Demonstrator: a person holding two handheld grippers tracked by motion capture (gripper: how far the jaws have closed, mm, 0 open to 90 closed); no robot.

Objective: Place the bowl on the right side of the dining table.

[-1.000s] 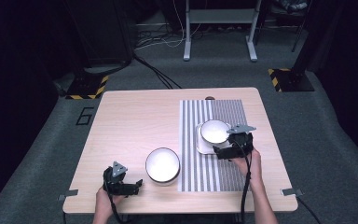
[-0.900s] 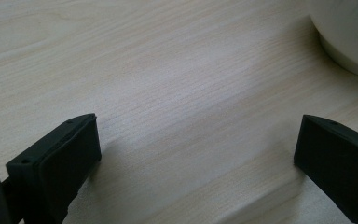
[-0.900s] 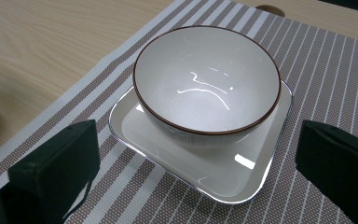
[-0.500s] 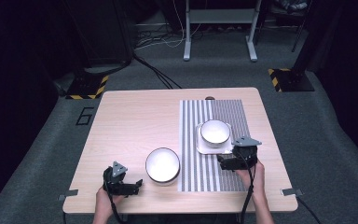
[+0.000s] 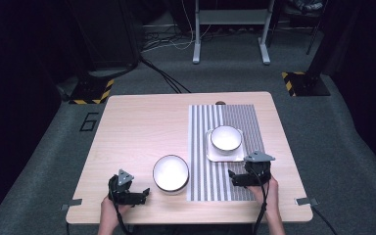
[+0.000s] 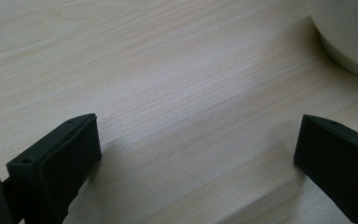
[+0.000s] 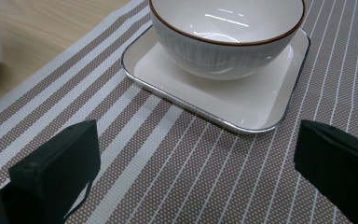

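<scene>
The right gripper [image 5: 245,177] rests low on the grey striped mat [image 5: 210,182], its jaws spread wide and holding nothing. Just past it, a white bowl with a brown rim [image 7: 226,32] sits on a white square plate [image 7: 233,100]. The left gripper [image 5: 136,195] has its jaws spread over the bare wooden surface [image 6: 168,79], beside another white bowl [image 5: 170,173].

Placemat [image 5: 225,147] lies on right half of table [image 5: 137,127]; small bowl [image 5: 225,138] sits on square plate [image 5: 223,152], plate on the mat toward its right-middle. Larger bowl [image 5: 170,173] on bare table, touching or just beside mat's left edge, nearer the person than the plate. Left gripper [image 5: 139,195] at near edge left of larger bowl; right gripper [image 5: 235,178] over mat's near part, just before the plate.
</scene>
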